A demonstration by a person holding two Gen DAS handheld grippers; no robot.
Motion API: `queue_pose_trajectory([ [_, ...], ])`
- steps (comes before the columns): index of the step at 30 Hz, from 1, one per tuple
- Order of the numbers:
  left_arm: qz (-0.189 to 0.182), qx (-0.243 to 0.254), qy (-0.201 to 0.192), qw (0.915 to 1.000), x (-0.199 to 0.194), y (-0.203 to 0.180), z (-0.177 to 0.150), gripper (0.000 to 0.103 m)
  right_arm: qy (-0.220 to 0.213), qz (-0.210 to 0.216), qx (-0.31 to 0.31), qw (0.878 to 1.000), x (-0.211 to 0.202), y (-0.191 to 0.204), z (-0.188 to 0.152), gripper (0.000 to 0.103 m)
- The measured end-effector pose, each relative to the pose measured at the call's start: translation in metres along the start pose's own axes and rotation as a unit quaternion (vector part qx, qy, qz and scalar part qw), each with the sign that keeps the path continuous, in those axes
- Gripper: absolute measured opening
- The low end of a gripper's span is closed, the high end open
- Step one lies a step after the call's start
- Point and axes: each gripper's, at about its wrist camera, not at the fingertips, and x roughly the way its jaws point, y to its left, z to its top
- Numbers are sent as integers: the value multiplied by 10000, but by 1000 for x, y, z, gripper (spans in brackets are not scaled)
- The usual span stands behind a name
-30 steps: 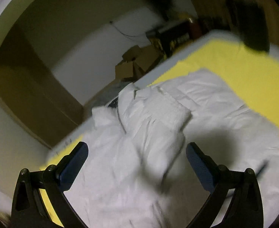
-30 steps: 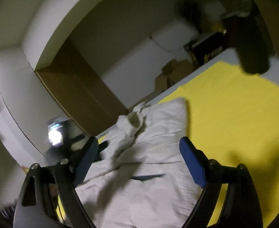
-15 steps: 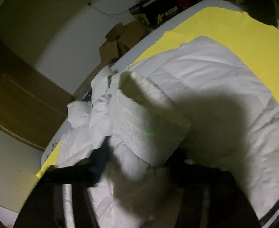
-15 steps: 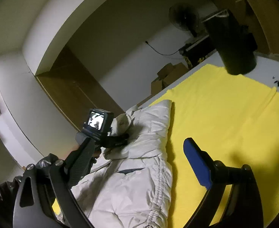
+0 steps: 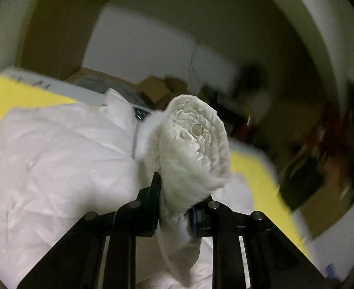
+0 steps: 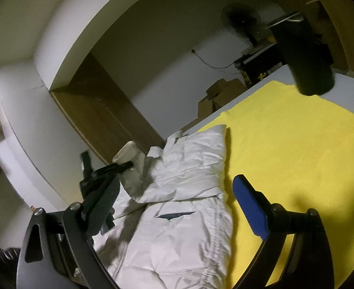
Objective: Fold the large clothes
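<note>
A white puffy jacket (image 6: 177, 221) lies on a yellow cloth (image 6: 297, 149) over the table. My left gripper (image 5: 177, 207) is shut on the jacket's sleeve cuff (image 5: 193, 144) and holds it lifted above the jacket body (image 5: 51, 159). The cuff's elastic end with a snap button faces the camera. In the right wrist view the left gripper (image 6: 126, 165) shows at the jacket's far left with the raised cuff (image 6: 127, 153). My right gripper (image 6: 177, 207) is open and empty, above the jacket's lower part.
A black cylinder (image 6: 302, 55) hangs over the table's far right. Cardboard boxes (image 6: 218, 96) and a fan (image 6: 239, 19) stand by the back wall. A wooden door (image 6: 100, 110) is at the left. Yellow cloth lies bare to the jacket's right.
My left gripper has dropped onto the sleeve cuff, shut on it and lifted it. My right gripper has stayed open and shifted slightly over the jacket.
</note>
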Motion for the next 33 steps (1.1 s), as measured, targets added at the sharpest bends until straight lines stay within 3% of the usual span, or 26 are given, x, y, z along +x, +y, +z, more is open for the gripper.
queue_pose_trajectory([
  [2, -284, -617, -113, 9976, -7, 31, -2, 20, 79, 34, -93, 9999, 8, 8, -2, 95],
  [4, -482, -1498, -138, 9874, -10, 67, -13, 20, 209, 103, -183, 9996, 18, 18, -4, 95],
  [6, -420, -2119, 19, 9764, -7, 96, -33, 23, 293, 159, -251, 9991, 24, 27, -6, 95],
  [7, -314, -2238, 97, 9741, -6, 105, -39, 29, 322, 166, -286, 9989, 27, 31, -7, 95],
  [9, -177, -2270, 37, 9737, -13, 116, -46, 32, 389, 170, -352, 9985, 32, 37, -9, 95],
  [11, 180, -2032, -297, 9785, -33, 118, -40, 46, 464, 145, -417, 9979, 35, 42, -11, 95],
  [13, 446, -1718, -628, 9821, -54, 116, -28, 79, 531, 81, -491, 9973, 36, 47, -11, 95],
  [17, 949, -948, -854, 9873, -95, 108, 4, 81, 528, 6, -589, 9969, 37, 53, -9, 95],
  [19, 1205, -771, -678, 9874, -113, 109, 16, 81, 549, -103, -613, 9966, 40, 55, -9, 95],
  [22, 1049, -495, -245, 9929, -142, 117, 20, 81, 673, -229, -623, 9955, 51, 59, -8, 95],
  [24, 885, -466, 81, 9949, -170, 127, 6, 81, 804, -306, -669, 9940, 60, 63, -8, 95],
  [28, 455, -928, 926, 9903, -220, 164, -31, 84, 1225, -510, -853, 9875, 78, 67, -14, 95],
  [31, 245, -1398, 1286, 9815, -258, 195, -60, 86, 1637, -448, -767, 9825, 81, 58, -26, 95],
  [33, 322, -1529, 1346, 9785, -278, 207, -74, 87, 1806, -483, -632, 9803, 76, 47, -36, 95],
])
